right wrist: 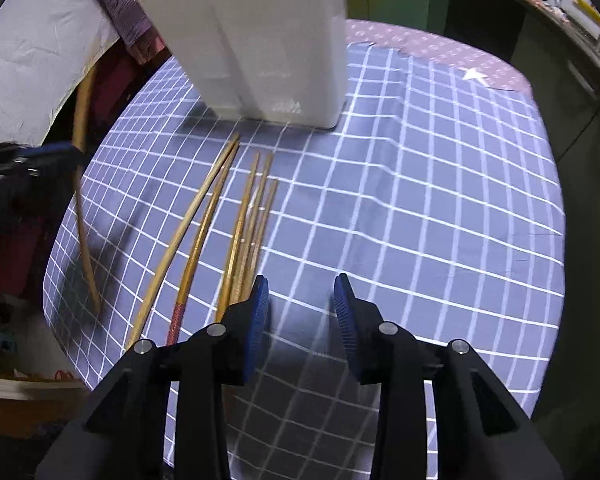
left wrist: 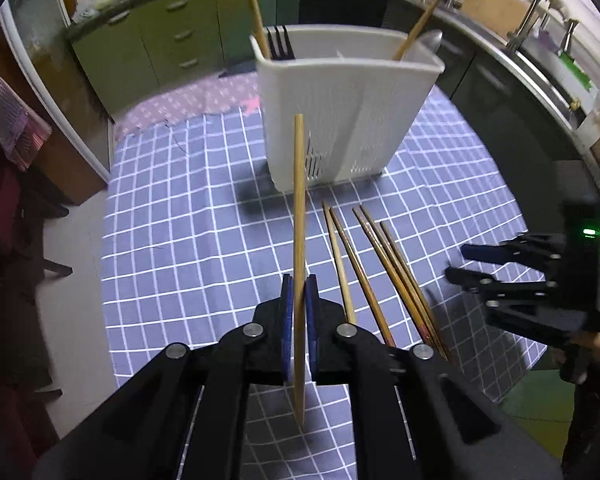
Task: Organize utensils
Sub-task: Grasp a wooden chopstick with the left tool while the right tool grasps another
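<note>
A chopstick [left wrist: 299,216] is pinched upright by the left gripper [left wrist: 299,300]; the right gripper [right wrist: 301,300] is held open, empty. If tilted, the far white holder's [left wrist: 340,120] rim may be struck.

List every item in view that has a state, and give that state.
left gripper: shut on a chopstick
held chopstick: lifted off the table, upright
right gripper: open, holding nothing
loose chopsticks: lying flat on the checked tablecloth
white utensil holder: standing upright, holding a fork
</note>
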The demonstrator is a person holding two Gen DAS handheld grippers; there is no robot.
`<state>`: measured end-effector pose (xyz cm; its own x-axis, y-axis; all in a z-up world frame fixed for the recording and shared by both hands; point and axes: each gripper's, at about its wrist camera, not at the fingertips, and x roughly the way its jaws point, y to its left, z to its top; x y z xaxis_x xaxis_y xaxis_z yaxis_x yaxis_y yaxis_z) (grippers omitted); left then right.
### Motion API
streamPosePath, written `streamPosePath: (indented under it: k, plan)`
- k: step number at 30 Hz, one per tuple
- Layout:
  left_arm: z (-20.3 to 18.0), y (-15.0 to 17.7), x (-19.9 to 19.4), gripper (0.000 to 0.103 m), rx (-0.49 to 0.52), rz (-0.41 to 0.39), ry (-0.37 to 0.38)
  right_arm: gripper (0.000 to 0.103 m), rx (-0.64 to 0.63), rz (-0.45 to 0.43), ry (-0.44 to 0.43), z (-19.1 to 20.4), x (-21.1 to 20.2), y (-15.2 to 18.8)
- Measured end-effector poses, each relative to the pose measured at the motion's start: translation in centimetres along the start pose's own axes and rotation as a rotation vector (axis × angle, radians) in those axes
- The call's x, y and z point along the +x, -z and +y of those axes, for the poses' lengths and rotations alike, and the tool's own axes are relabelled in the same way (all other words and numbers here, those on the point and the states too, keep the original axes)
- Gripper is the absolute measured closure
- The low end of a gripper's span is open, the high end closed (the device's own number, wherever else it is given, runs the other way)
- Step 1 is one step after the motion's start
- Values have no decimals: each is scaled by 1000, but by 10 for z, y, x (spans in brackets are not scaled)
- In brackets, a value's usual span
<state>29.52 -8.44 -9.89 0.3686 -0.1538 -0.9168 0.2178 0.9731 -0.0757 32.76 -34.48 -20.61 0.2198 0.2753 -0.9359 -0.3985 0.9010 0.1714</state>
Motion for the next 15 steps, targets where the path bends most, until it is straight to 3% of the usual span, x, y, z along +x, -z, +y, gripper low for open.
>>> streamPosePath:
  k: [9, 15]
  plan:
    - [11, 16, -33, 97, 9, -95, -1, 68, -18, 92, 12, 14, 26, -21]
    - [15, 22, -38, 97, 9, -108, 9, 77, -30, 132, 39, 22, 38, -27]
